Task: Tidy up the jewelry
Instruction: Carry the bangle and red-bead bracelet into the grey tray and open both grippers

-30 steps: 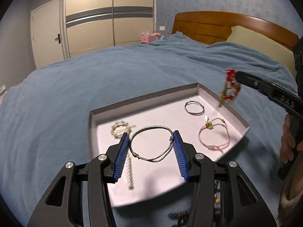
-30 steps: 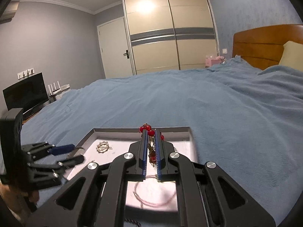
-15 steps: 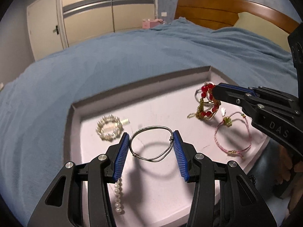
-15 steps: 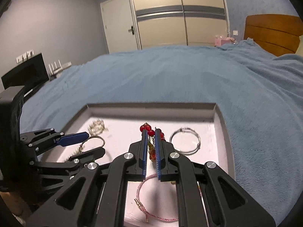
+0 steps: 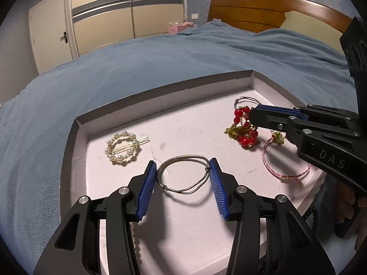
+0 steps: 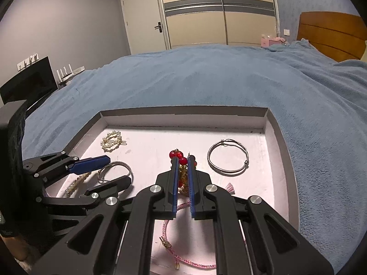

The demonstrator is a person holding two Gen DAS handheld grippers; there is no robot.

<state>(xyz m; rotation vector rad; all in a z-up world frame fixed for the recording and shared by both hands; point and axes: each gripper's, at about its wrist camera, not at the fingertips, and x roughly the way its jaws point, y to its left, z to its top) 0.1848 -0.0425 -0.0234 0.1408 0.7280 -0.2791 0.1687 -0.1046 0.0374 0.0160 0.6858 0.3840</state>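
Currently the red-bead and gold-chain bracelet [image 6: 182, 170], clamped between the right gripper [image 6: 182, 178] fingers, is lowered onto the shallow pale-pink cardboard tray [image 5: 160, 91] on the blue bed blanket [image 5: 137, 68]. A thin silver wire bangle [image 5: 183, 174] is held across the left gripper [image 5: 183, 183] fingers. Both pieces are best released gently, clear of the pink cord bracelet [image 5: 284, 169] and pearl hair clip [image 5: 121, 146], so that tangling is avoided.

fuzzy blue cloth bedspread [image 5: 137, 73], matt cardboard tray [image 5: 160, 91], shiny metal bangle [image 5: 183, 175], glossy red beads [image 5: 246, 137], polished wood headboard [image 5: 252, 11].
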